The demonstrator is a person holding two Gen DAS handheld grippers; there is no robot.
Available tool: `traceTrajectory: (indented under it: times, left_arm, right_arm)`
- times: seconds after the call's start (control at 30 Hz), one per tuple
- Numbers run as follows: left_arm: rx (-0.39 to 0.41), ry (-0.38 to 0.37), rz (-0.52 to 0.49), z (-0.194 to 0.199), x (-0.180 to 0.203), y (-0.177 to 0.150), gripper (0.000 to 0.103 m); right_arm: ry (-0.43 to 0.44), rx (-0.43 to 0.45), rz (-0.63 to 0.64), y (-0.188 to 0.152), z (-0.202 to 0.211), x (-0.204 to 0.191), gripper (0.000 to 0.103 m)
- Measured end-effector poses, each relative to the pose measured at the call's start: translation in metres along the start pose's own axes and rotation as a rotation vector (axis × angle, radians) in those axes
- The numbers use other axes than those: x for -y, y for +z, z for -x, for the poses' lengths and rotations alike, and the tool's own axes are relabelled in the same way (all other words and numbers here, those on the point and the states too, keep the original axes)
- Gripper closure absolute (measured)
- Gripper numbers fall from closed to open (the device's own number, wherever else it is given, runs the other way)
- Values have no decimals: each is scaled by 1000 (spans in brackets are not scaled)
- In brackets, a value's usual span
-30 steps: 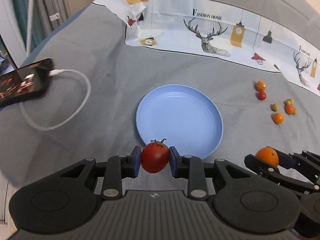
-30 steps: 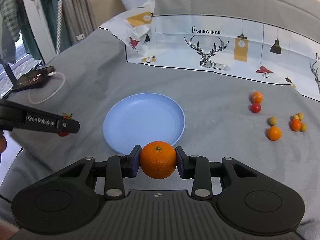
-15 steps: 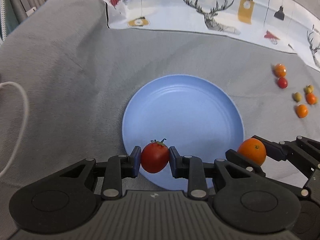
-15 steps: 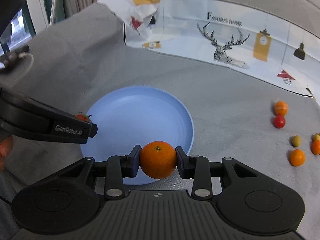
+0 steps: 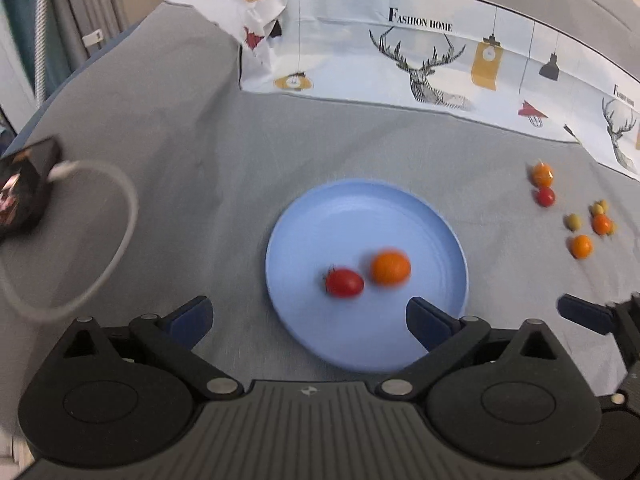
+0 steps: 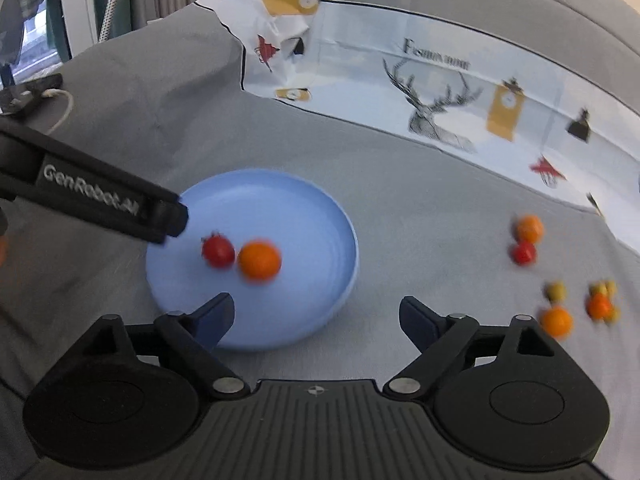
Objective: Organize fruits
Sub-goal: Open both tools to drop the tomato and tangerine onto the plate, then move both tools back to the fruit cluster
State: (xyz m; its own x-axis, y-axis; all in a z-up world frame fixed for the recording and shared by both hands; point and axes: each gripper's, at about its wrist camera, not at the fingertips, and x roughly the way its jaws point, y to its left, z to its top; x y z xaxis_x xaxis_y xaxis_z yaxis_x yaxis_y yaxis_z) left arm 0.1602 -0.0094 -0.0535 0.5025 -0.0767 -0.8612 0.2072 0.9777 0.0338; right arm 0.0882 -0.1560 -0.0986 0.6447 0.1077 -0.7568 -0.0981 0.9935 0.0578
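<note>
A red tomato (image 5: 344, 282) (image 6: 218, 252) and an orange (image 5: 390, 268) (image 6: 259, 261) lie side by side, both blurred, on the light blue plate (image 5: 400, 344) (image 6: 312, 208). My left gripper (image 5: 308, 318) hangs over the plate's near edge, its jaws opening wide with nothing between them. My right gripper (image 6: 316, 314) stands just right of the plate's near rim, jaws also opening, nothing between them. The left gripper's finger (image 6: 120, 208) reaches over the plate's left rim in the right wrist view.
Several small fruits (image 5: 580, 246) (image 6: 556, 320), orange, red and yellow-green, lie scattered on the grey cloth right of the plate. A phone (image 5: 24, 192) with a white cable (image 5: 112, 256) sits at the far left. A printed deer cloth (image 5: 432, 64) lies behind.
Both grippers have opened and let go of their fruit. The tomato and the orange now lie on the plate; both grippers have drawn back from it a little.
</note>
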Motion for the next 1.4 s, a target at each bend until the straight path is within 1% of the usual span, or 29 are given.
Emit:
traceTrajectory:
  times: [0.17,0.27,0.33,0.53,0.67,0.83,1.0,1.4]
  left_arm:
    - [-46,45,4,28,-1,-26,0]
    - [-29,55,-5,50,-3,-43,0]
    - [-11,60,-3,65,-5,-53,0]
    - [1,50,8,97,4,-80,0]
    - [27,53,-18,114,13,-94,0]
    - [58,56,-23,131,19,-102,0]
    - [76,62,-34,139,23,-104,0]
    - [70,65,-39,137,22,-103,0]
  right_arm:
    - [5,0,-97,-21,48,0,7]
    - [8,36,-149,-31,78,-3,5]
    - [11,67,-156,-36,96,-6,4]
    - [15,147,-145,-51,137,-15,1]
    - [11,191,-127,-58,157,-19,1]
    - [12,234,-115,-65,177,-21,1]
    - [13,256,-117,-70,186,-22,1]
    - [11,260,-128,-71,188,-22,1]
